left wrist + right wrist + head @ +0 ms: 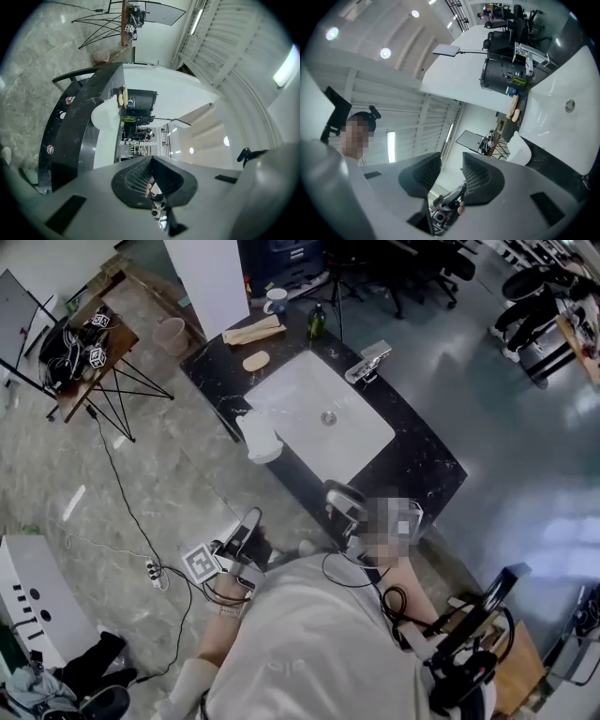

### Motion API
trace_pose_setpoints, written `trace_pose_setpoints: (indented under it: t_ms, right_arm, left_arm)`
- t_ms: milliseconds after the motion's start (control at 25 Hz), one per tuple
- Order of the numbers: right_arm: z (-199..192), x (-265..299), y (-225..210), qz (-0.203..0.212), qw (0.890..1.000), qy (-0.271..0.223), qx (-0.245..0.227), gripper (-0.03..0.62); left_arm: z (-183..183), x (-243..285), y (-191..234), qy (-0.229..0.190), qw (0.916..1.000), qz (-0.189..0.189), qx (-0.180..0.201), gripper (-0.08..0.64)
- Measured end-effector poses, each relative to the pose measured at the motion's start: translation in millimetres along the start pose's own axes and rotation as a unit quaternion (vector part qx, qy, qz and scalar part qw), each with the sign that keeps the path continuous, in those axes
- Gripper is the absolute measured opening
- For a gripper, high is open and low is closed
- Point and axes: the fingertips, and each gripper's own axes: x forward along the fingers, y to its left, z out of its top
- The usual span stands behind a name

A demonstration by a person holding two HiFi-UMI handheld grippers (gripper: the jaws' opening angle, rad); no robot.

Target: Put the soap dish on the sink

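A white dish-shaped object [260, 437] sits at the near left corner of the black marble counter [422, 465], beside the white sink basin [361, 442]. It also shows in the left gripper view [105, 115] and the right gripper view [520, 150]. A tan oval piece [256, 360] lies at the counter's far end. My left gripper [248, 526] [151, 158] is held low in front of the counter, jaws shut with nothing between them. My right gripper [342, 498] [451, 157] is near the counter's front edge, open and empty, angled up toward the ceiling.
A faucet [367, 362] stands behind the basin. A wooden piece [253, 331], a mug [276, 301] and a green bottle [317, 322] are at the far end. A folding table with cables [89, 343], a pink bin [172, 334] and a floor power strip [155, 570] are left.
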Motion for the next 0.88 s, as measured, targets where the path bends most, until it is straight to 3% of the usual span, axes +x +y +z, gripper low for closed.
trace_pose_setpoints:
  t_ms: [360, 880]
  right_arm:
    - [-12, 5, -13, -0.016, 0.999, -0.009, 0.028, 0.149]
    - [-12, 8, -16, -0.026, 0.999, -0.003, 0.020, 0.123]
  left_arm:
    - [4, -3, 0, 0.006, 0.9999, 0.009, -0.008, 0.008]
    - [11, -2, -2, 0.004, 0.9999, 0.007, -0.006, 0.008]
